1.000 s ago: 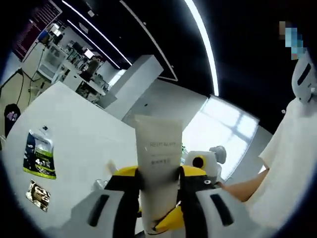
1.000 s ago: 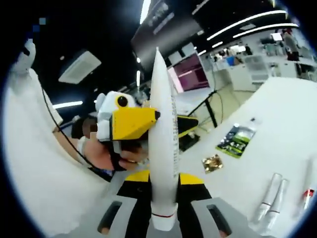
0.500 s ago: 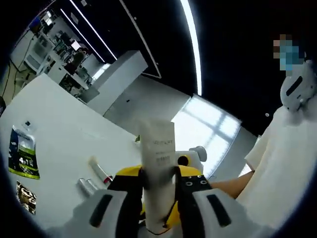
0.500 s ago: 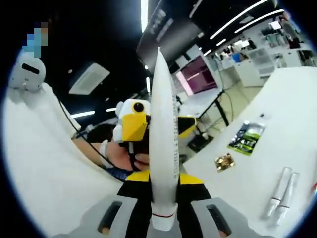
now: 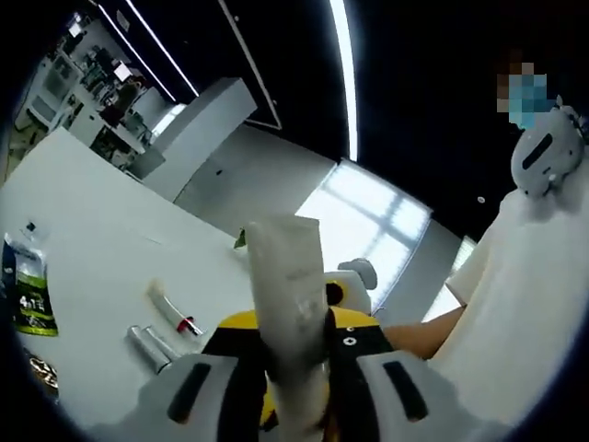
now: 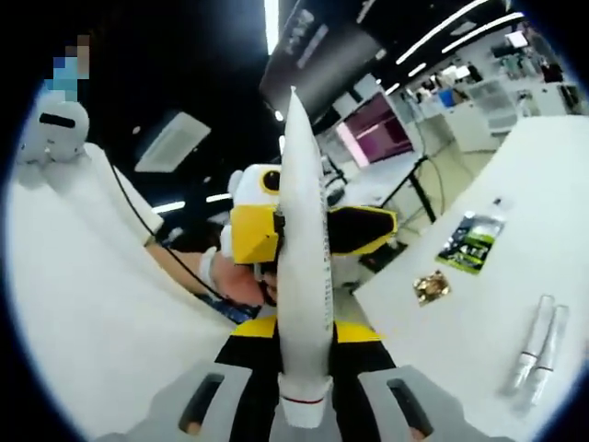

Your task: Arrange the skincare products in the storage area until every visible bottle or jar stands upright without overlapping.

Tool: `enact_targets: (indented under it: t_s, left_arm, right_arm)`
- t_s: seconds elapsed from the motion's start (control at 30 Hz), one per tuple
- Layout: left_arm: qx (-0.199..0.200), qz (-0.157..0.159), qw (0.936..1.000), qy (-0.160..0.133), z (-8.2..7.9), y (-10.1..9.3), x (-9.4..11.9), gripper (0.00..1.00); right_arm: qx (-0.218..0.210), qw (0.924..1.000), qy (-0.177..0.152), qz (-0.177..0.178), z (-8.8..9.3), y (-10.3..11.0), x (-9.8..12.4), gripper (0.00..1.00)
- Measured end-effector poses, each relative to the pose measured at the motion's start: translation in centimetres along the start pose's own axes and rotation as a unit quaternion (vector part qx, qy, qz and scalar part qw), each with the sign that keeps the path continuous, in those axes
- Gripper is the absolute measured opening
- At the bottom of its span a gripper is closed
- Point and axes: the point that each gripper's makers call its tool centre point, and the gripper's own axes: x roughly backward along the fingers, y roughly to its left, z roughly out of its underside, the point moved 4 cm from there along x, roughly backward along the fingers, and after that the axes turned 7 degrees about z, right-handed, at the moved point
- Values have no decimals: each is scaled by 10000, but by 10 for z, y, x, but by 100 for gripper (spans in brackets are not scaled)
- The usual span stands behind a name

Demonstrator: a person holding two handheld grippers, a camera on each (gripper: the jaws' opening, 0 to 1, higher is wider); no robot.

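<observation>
A white squeeze tube (image 5: 287,276) stands up between the jaws of my left gripper (image 5: 290,336), which is shut on its lower part. The same white squeeze tube (image 6: 302,230) appears edge-on in the right gripper view, cap end down, with my right gripper (image 6: 304,336) shut on it near the cap. Both grippers hold it in the air above the table. The right gripper (image 5: 352,287) pokes out just behind the tube in the left gripper view. The left gripper (image 6: 262,230), held in a hand, sits against the tube in the right gripper view.
On the white table (image 5: 92,212) lie a green sachet (image 5: 28,295), a small gold packet (image 5: 39,373) and slim tubes (image 5: 152,345). The green sachet (image 6: 474,244), gold packet (image 6: 431,287) and two slim tubes (image 6: 538,345) also lie there. A person in white (image 6: 92,304) stands close.
Both cameras have swung, so the table items sit differently. The tube now leans and looks turned in the left gripper view. The left gripper has closed in on the tube.
</observation>
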Motion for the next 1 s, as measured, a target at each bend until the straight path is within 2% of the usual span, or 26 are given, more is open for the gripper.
enact_targets:
  t_s: [0.1, 0.2, 0.3, 0.4, 0.47, 0.53, 0.6, 0.67, 0.73, 0.87, 1.0]
  left_arm:
    - [-101, -315, 9994, 50, 1, 4, 0, 10]
    - [-501, -682, 9964, 71, -2, 10, 0, 9]
    - [-837, -1059, 9903, 331, -3, 19, -2, 9]
    - [-1076, -1470, 9816, 578, -7, 28, -6, 9]
    - [-1055, -1606, 9803, 446, -16, 31, -14, 9]
    - [-1055, -1593, 9809, 352, -23, 29, -19, 9]
    - [-1056, -1579, 9815, 258, -30, 28, -24, 9]
    - [-1218, -1565, 9797, 295, -38, 25, -35, 10]
    - [-1287, -1459, 9807, 201, -39, 23, -36, 11]
    - [-1490, -1138, 9822, 71, -37, 17, -39, 13]
    - [-1734, -1021, 9789, 365, -25, 11, -44, 15]
  right_arm:
    - [57, 9996, -3, 276, 0, -4, 0, 21]
    - [203, 9971, -117, 722, -1, -15, -1, 24]
    - [230, 9943, -104, 1039, -4, -22, -5, 29]
    - [380, 9875, -126, 1524, -9, -28, -8, 31]
    - [582, 9814, -118, 1826, -10, -31, -12, 34]
    - [531, 9769, 14, 2071, -5, -37, -13, 41]
    - [479, 9716, 145, 2314, 0, -42, -15, 39]
    - [713, 9628, -267, 2594, -11, -45, -12, 34]
    - [689, 9617, -279, 2637, -14, -45, -6, 28]
    - [759, 9602, -282, 2674, -12, -43, 4, 27]
    - [697, 9598, -534, 2665, -15, -40, 8, 27]
